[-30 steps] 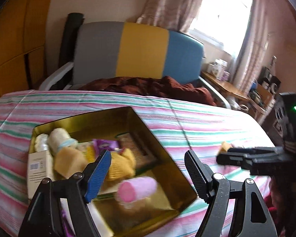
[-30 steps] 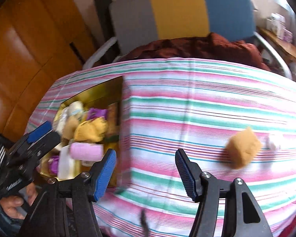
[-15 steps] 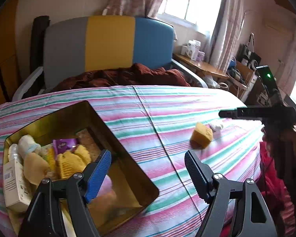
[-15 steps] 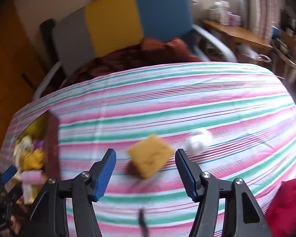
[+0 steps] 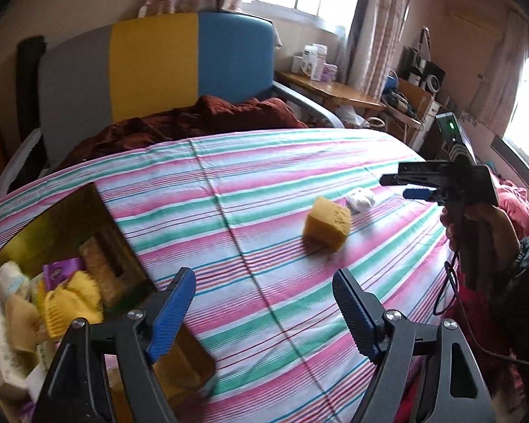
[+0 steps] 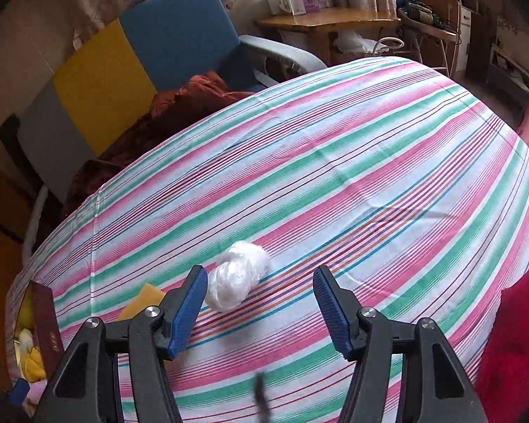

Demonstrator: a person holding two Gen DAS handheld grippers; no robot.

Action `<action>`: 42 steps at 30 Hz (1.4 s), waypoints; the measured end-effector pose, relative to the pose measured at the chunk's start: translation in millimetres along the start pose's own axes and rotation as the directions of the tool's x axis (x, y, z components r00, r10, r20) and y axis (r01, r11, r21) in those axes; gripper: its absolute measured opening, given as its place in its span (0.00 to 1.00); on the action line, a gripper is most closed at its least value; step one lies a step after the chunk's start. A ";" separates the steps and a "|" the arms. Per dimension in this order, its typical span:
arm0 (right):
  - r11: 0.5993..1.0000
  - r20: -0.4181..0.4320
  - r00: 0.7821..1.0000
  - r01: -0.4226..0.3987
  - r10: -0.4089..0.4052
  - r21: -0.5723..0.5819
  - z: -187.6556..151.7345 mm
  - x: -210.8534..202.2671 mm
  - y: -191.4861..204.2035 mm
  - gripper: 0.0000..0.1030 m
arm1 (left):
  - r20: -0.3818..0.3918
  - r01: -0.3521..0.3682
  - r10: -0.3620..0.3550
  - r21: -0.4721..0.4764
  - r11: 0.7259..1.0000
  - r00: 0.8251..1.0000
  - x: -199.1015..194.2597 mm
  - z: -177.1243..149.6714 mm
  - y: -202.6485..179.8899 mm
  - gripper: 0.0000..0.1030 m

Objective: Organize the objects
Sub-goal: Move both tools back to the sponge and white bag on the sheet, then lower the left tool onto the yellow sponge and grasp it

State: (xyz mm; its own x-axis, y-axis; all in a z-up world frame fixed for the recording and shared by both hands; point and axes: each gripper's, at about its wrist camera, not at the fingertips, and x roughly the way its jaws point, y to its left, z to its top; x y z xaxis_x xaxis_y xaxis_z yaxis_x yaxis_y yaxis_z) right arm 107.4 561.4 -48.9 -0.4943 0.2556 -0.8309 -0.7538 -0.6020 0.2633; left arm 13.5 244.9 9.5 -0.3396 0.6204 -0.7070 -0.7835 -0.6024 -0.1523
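Observation:
A gold tin box (image 5: 98, 222) holding several small items stands on the striped bed at the left; its edge shows in the right wrist view (image 6: 44, 320). A yellow sponge block (image 5: 328, 224) and a white crumpled ball (image 5: 361, 199) lie on the sheet. My left gripper (image 5: 264, 312) is open and empty, beside the box's near corner. My right gripper (image 6: 261, 306) is open and empty, with the white ball (image 6: 238, 275) just beyond its left finger and the sponge (image 6: 143, 299) partly hidden behind that finger. It also shows in the left wrist view (image 5: 409, 187).
A grey, yellow and blue chair (image 5: 151, 70) with a dark red cloth (image 5: 194, 120) stands behind the bed. A wooden side table (image 6: 331, 21) with boxes is at the back right. A red fabric (image 6: 511, 352) lies at the bed's right edge.
Both views have swung to the right, away from the box. My right gripper has moved past the sponge toward the white ball. Both grippers stay open.

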 end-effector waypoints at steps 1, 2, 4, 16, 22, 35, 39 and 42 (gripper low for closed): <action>1.000 -0.011 1.000 -0.006 0.006 0.004 -0.4 1.4 -0.6 0.61 | -0.007 0.004 -0.004 0.005 1.000 1.000 4.1 0.7 -3.5 0.78; 1.000 -0.020 1.000 -0.013 0.013 0.008 -0.5 2.5 -1.2 0.61 | -0.016 0.008 -0.008 0.010 1.000 1.000 8.8 1.9 -7.8 0.78; 1.000 -0.017 1.000 -0.008 0.009 0.017 0.2 0.9 -3.0 0.61 | -0.034 0.012 -0.012 0.020 1.000 0.999 17.7 3.7 -14.5 0.78; 0.988 -0.030 0.999 -0.028 0.033 0.150 4.4 3.0 -30.7 0.61 | -0.102 0.018 -0.011 0.072 0.997 0.995 61.4 11.4 -40.7 0.79; 0.991 -0.045 0.998 -0.036 0.043 0.130 3.5 4.4 -27.4 0.61 | -0.132 0.003 0.009 0.089 0.996 0.991 78.0 7.0 -47.2 0.79; 0.996 -0.087 0.995 -0.039 0.046 0.075 1.1 15.6 -15.2 0.62 | -0.087 -0.080 0.093 0.143 0.987 0.992 83.4 12.0 -53.7 0.85; 0.997 -0.094 0.995 -0.037 0.044 0.070 0.6 17.6 -14.5 0.62 | -0.086 -0.080 0.094 0.155 0.985 0.992 86.0 13.9 -56.7 0.85; 0.997 -0.098 0.994 -0.036 0.043 0.067 0.6 18.3 -14.0 0.63 | -0.091 -0.080 0.095 0.159 0.984 0.991 89.4 14.5 -59.0 0.85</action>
State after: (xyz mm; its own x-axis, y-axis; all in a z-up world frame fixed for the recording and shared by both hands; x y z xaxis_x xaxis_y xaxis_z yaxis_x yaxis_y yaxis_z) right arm 108.7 575.0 -67.5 -0.4812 0.1537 -0.8630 -0.7628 -0.5586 0.3258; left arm 21.9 343.2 -34.8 -0.3635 0.5121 -0.7782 -0.8266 -0.5625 0.0160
